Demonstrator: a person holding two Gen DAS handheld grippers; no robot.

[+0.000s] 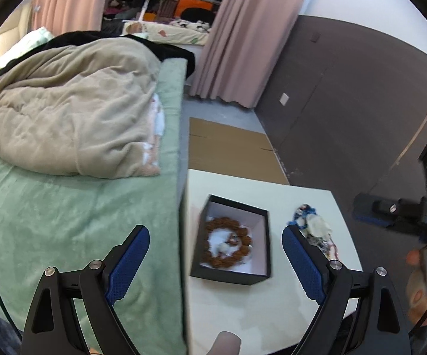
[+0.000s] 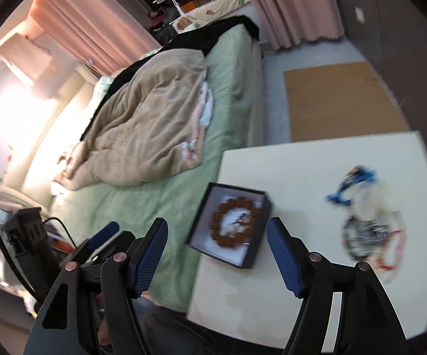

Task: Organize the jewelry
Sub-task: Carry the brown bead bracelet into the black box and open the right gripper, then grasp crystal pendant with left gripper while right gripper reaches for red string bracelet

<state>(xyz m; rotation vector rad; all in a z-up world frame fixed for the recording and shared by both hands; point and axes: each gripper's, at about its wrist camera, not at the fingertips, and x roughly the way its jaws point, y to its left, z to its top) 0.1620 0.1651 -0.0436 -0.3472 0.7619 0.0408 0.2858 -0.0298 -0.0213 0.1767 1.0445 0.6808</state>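
Note:
A black box (image 1: 233, 276) (image 2: 259, 248) with a white lining sits on the white table (image 1: 243, 316) (image 2: 308, 159) by its left edge. Inside it lies a brown bead bracelet (image 1: 244, 236) (image 2: 222, 210) around a small white and silver piece. A heap of loose jewelry (image 1: 317, 230) (image 2: 367, 230), with blue cord, white beads and red string, lies to the right of the box. My left gripper (image 1: 216, 244) hangs open above the box, with nothing between its fingers. My right gripper (image 2: 217, 244) is open too and empty, above the box's near side.
A bed with a green sheet (image 1: 65, 222) (image 2: 166, 195) and a beige blanket (image 1: 65, 112) (image 2: 154, 124) adjoins the table's left edge. Flat cardboard (image 1: 228, 148) (image 2: 340, 100) lies on the floor beyond. The other gripper (image 1: 405, 213) (image 2: 35, 236) and a hand (image 1: 420, 295) show at the frame edges.

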